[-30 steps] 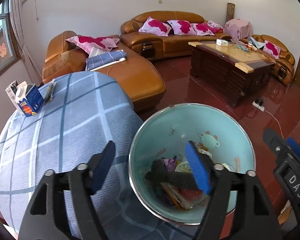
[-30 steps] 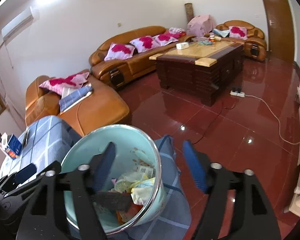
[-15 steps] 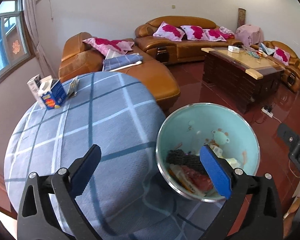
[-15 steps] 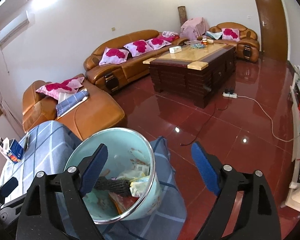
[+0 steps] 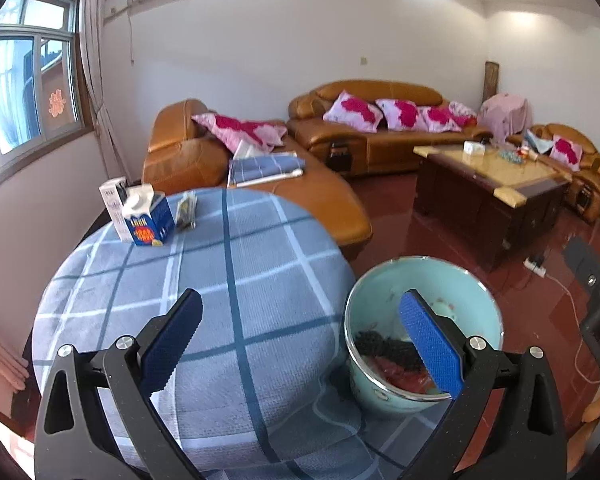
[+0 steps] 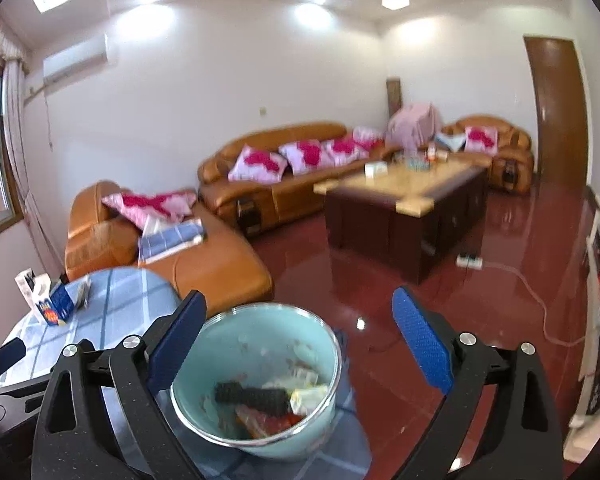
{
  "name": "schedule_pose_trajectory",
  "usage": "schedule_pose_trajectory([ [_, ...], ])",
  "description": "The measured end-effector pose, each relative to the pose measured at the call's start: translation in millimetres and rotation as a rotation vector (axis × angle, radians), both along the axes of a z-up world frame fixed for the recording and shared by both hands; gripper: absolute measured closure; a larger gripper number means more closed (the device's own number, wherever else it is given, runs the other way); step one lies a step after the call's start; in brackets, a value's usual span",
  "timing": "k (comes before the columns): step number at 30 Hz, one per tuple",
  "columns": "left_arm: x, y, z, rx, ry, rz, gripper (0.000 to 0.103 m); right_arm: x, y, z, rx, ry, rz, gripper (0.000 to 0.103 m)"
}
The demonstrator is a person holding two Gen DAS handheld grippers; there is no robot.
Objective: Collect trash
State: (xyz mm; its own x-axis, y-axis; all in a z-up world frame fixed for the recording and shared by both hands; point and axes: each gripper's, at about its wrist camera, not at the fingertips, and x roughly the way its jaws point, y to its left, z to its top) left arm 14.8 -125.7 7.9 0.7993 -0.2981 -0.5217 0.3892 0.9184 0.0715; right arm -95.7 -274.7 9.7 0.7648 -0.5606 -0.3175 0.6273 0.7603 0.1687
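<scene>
1. I judge one drop is just done. The pale turquoise round bin with a metal rim point(image 5: 422, 320) already holds a dark knobbly roll point(image 6: 256, 396), red wrappers and pale crumpled packaging. Both grippers are above and behind it, with nothing in them.

2. My left gripper point(image 5: 300, 344) has its jaws at full spread. The blue pads have nothing between them but the cloth below. My right gripper point(image 6: 300, 340) stands nearly as wide. Its jaws have just been opening, and nothing is pinched between them. The bin only shows through the gap.

3. The bin sits at the near right edge of the round table under a blue-grey checked cloth point(image 5: 204, 280), close to the drop to the red floor.

4. What is left to collect, as I read it, lies at the far left of the table. There is a blue and white gable-top carton point(image 5: 146, 220), a white box just behind it point(image 5: 112, 196) and a small dark crinkled packet just to its right point(image 5: 186, 210).

5. The next move calls for a reach across the table with the left gripper, which is nearer that side. I would keep the jaws wide and take the carton across its flat sides.

6. The carton's top looks opened and crumpled, so I expect it to be light and easily crushed. A soft squeeze should do.
</scene>
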Motion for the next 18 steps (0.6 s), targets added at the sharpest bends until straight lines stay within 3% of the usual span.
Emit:
schedule_pose_trajectory([
  [6, -8.3, 5.5, 12.1, -0.009, -0.043, 0.009, 0.006, -9.2, 1.6, 10.2, -0.029, -0.044, -0.012, 0.009],
  [18, -11.5, 4.2, 16.0, -0.009, -0.05, 0.006, 0.006, -4.1, -5.0, -0.2, -0.006, -0.008, -0.015, 0.009],
])
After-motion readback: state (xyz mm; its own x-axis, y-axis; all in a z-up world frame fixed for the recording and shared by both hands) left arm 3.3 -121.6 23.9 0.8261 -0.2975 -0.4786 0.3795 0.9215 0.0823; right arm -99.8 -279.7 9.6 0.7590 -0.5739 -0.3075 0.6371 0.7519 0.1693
